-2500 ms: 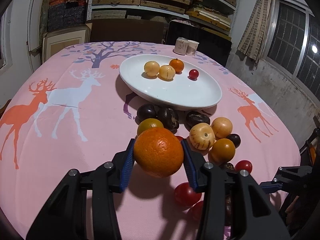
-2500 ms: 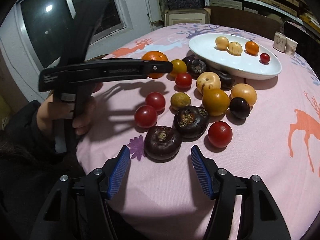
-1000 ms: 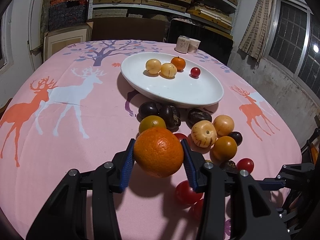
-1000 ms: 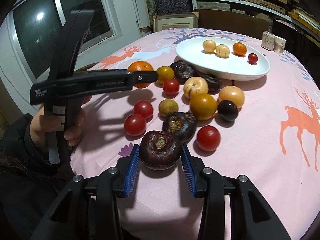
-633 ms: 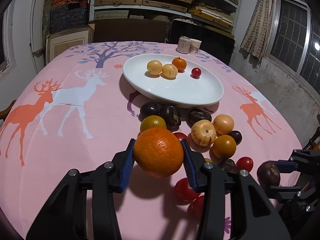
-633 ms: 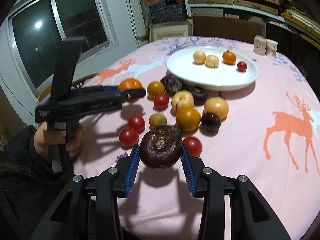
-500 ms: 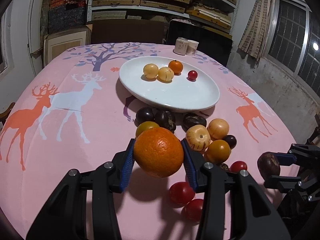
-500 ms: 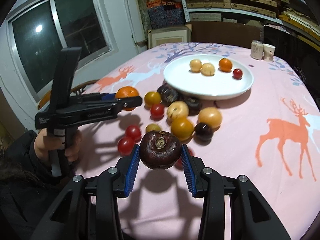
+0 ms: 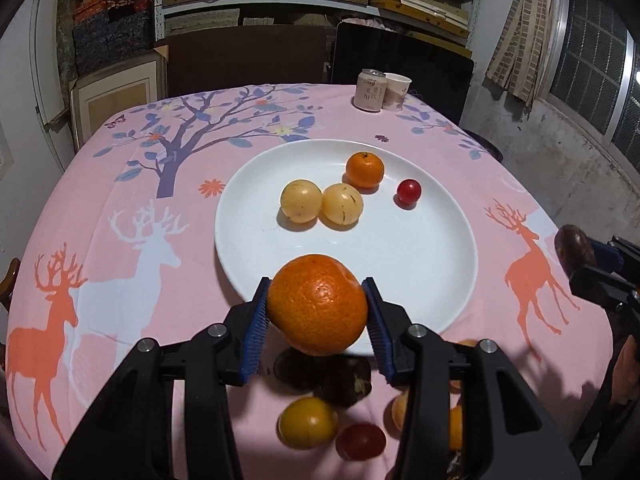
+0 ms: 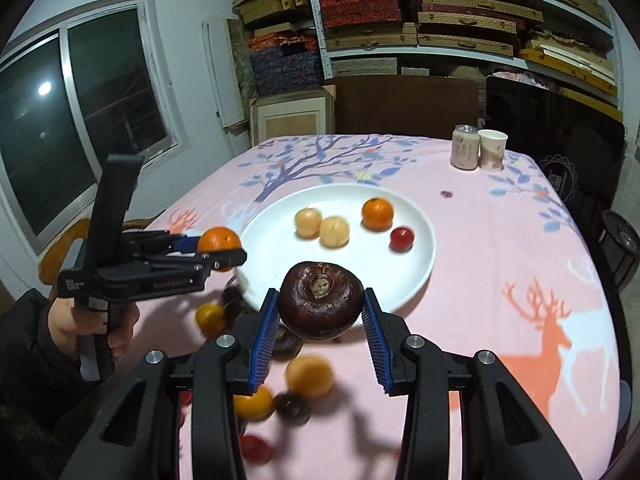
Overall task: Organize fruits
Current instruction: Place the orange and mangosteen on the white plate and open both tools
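My left gripper [image 9: 316, 320] is shut on a large orange [image 9: 317, 304] and holds it in the air at the near rim of the white plate [image 9: 440, 248]. My right gripper [image 10: 320, 328] is shut on a dark brown fruit [image 10: 321, 299], raised above the plate's [image 10: 420, 264] near edge. The plate holds two pale yellow fruits [image 9: 301, 202], a small orange [image 9: 364, 169] and a red cherry tomato [image 9: 409, 191]. Several loose fruits [image 9: 307, 423] lie on the cloth below both grippers. The left gripper with its orange [image 10: 219, 243] shows in the right wrist view, the right one's dark fruit [image 9: 575, 249] in the left.
A pink deer-print cloth [image 9: 120, 240] covers the round table. A can [image 9: 370, 90] and a paper cup [image 9: 396, 91] stand at the far edge. Chairs, a dark panel and shelves of boxes stand behind the table.
Both grippers have risen and moved forward toward the plate with their fruits held. The loose fruits have dropped to the bottom of both views.
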A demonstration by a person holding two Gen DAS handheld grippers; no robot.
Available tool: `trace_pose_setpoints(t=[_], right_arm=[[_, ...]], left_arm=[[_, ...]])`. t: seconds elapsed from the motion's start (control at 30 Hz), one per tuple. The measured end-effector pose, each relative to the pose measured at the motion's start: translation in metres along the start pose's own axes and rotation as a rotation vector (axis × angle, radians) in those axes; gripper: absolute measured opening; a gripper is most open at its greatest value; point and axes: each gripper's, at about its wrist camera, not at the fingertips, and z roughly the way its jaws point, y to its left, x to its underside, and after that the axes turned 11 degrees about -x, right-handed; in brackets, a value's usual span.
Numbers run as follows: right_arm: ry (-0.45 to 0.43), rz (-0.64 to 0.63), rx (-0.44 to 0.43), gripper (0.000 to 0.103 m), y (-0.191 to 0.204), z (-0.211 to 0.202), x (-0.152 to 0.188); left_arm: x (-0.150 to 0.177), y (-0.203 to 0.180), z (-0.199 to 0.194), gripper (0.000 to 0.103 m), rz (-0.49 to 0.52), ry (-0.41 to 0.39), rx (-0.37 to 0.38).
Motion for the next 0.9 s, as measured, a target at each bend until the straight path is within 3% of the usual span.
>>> trace_pose_setpoints(t=[0.13,0.33,0.53,0.6,0.63,0.9], right_arm=[[0.030,0.011,0.010,0.042,-0.025,0.042,-0.027],[0.120,0.038,0.040,0.042,-0.051,0.117,-0.039],[0.159,0.059,0.074,0.043,-0.066,0.154,-0.042],[0.139,0.072,0.078,0.052,-0.069,0.153,-0.043],[0.115,0.080,0.071,0.062,-0.069,0.148,-0.043],[0.000,0.130,-0.009,0.062,-0.057,0.075,-0.036]], left_arm=[[-0.021,-0.003,0.034,0.044,0.021,0.034,-0.019],[-0.030,0.001,0.084,0.044,0.027,0.117,-0.035],[-0.036,-0.002,0.092,0.045,0.056,0.115,-0.030],[-0.039,0.000,0.091,0.057,0.043,0.102,-0.029],[-0.040,0.000,0.085,0.059,0.037,0.081,-0.034],[-0.019,0.009,0.006,0.074,0.027,-0.049,-0.020]])
